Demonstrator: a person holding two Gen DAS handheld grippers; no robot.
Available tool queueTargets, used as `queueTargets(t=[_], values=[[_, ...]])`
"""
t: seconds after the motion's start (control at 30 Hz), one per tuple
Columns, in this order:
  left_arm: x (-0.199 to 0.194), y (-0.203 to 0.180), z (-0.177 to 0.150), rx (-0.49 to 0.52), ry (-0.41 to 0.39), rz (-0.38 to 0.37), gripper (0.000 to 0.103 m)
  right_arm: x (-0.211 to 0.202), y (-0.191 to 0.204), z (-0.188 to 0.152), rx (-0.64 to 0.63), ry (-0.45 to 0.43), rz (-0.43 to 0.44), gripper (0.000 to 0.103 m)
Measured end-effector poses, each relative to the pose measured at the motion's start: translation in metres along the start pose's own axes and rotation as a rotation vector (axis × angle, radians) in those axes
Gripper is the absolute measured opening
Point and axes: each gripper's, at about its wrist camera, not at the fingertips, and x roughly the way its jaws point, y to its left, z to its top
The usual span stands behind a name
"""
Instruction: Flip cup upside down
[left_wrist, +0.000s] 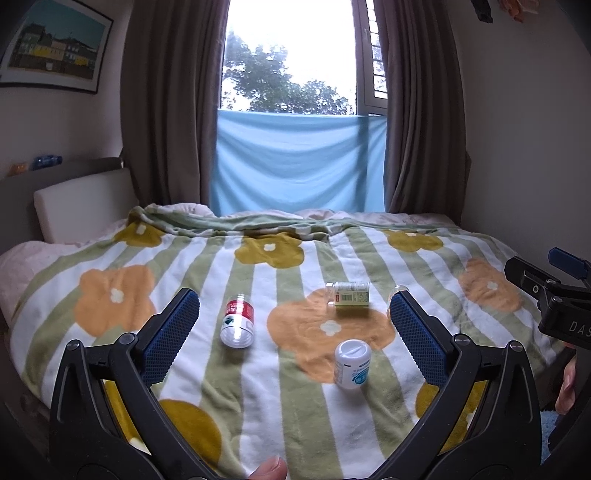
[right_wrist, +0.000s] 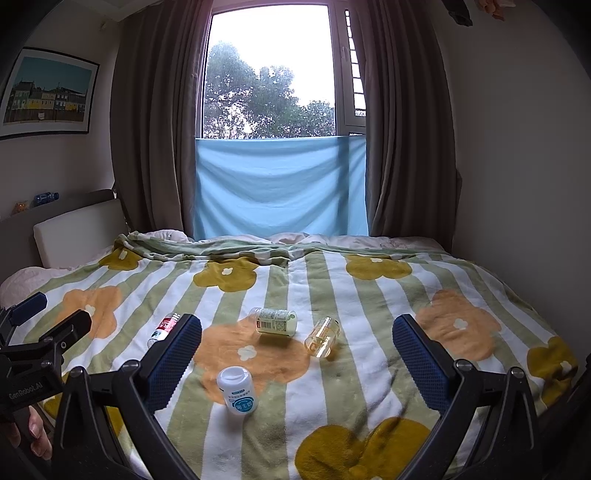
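Observation:
Several small containers lie on a striped flower blanket (left_wrist: 207, 373) (right_wrist: 354, 384). A clear yellowish cup-like jar (right_wrist: 322, 336) lies on its side; in the left wrist view this jar (left_wrist: 397, 288) is mostly hidden behind a fingertip. A white bottle with a blue label (left_wrist: 352, 363) (right_wrist: 237, 389) stands on end. On their sides lie a green-labelled bottle (left_wrist: 349, 293) (right_wrist: 275, 321) and a red-labelled bottle (left_wrist: 238, 321) (right_wrist: 164, 328). My left gripper (left_wrist: 294, 299) and right gripper (right_wrist: 297, 321) both hover open above the blanket, holding nothing.
The blanket covers a bed with a white headboard cushion (left_wrist: 83, 206) at the left. Behind it are brown curtains (left_wrist: 166, 110), a window and a hung blue cloth (left_wrist: 295, 162). A wall (right_wrist: 517, 147) bounds the right side. A thumb (left_wrist: 269, 470) shows at the bottom edge.

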Motion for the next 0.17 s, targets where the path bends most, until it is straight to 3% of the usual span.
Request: queueTargets(t=[0.17], values=[[-0.0011,0.0,0.0011,-0.01,-0.023,0.0,0.103,-0.0002,-0.0007,-0.0002,0.0,0.0,-0.001,0.103]])
